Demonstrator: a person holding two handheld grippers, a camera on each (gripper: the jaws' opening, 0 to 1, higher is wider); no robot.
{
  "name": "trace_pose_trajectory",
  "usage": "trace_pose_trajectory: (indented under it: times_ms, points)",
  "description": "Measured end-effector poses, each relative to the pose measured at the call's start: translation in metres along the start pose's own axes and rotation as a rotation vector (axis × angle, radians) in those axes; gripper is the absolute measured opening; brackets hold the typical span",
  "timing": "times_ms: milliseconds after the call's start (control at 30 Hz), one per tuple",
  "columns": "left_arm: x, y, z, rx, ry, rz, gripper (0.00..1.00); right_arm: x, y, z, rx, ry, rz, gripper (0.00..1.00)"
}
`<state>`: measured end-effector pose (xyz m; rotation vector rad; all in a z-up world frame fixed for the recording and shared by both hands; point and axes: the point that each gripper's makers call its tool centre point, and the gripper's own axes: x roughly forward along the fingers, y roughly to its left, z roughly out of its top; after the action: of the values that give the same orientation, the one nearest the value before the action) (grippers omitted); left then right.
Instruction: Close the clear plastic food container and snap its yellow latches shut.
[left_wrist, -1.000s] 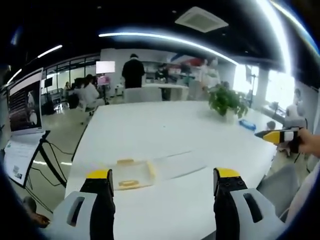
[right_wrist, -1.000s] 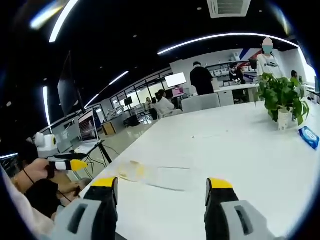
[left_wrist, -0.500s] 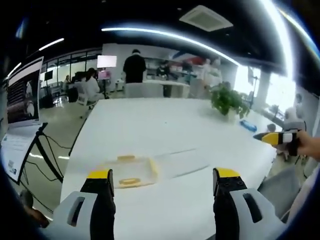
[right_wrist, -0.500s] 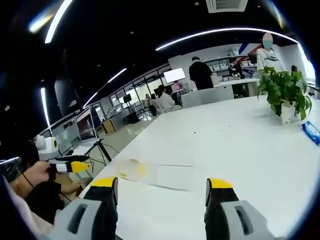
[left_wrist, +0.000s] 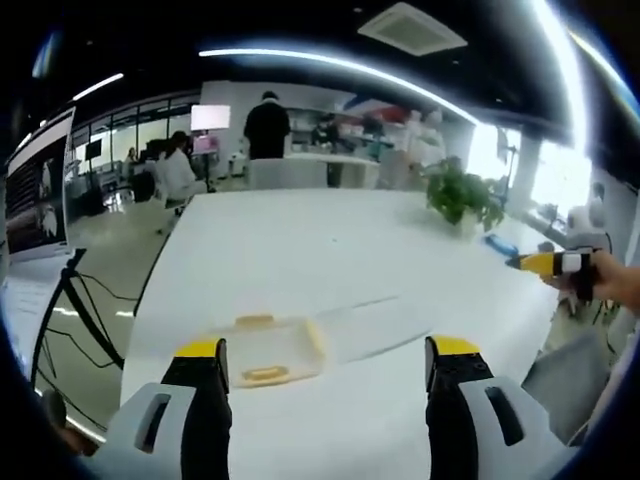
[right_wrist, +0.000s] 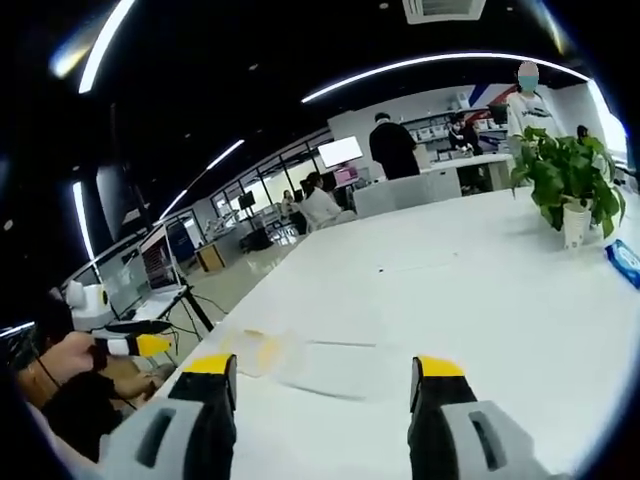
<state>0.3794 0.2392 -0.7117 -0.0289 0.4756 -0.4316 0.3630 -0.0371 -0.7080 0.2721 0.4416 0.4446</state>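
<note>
On a long white table (left_wrist: 300, 250) in an open office, the clear container (left_wrist: 262, 350) lies open, lid (left_wrist: 375, 322) flat beside it. Left gripper (left_wrist: 325, 365) and right gripper (right_wrist: 322, 378) hang apart-jawed and empty, probably lining up to fold the lid over.

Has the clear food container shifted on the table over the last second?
Cannot tell. The clear food container sits lower in the left gripper view, but the potted plant drifted too, pointing to camera motion.
</note>
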Motion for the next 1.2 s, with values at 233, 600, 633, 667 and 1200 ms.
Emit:
trace_pose_trajectory:
  times_ms: [233, 600, 633, 667, 1200]
  points:
    - [0.017, 0.001, 0.002, 0.023, 0.022, -0.025, 0.79, 0.012, -0.007, 0.004, -0.002, 0.005, -0.003, 0.70]
    - [0.031, 0.009, -0.001, 0.008, 0.033, -0.018, 0.78, 0.036, -0.005, 0.003, -0.052, 0.044, 0.000, 0.69]
    - [0.031, 0.010, -0.001, 0.007, 0.032, -0.016, 0.78, 0.037, -0.004, 0.003, -0.053, 0.045, 0.003, 0.69]
    - [0.031, 0.013, -0.002, 0.005, 0.032, -0.012, 0.78, 0.040, -0.002, 0.004, -0.054, 0.045, 0.008, 0.69]
    - [0.042, 0.041, -0.012, 0.017, 0.073, 0.013, 0.75, 0.071, 0.021, 0.004, -0.077, 0.067, 0.071, 0.69]
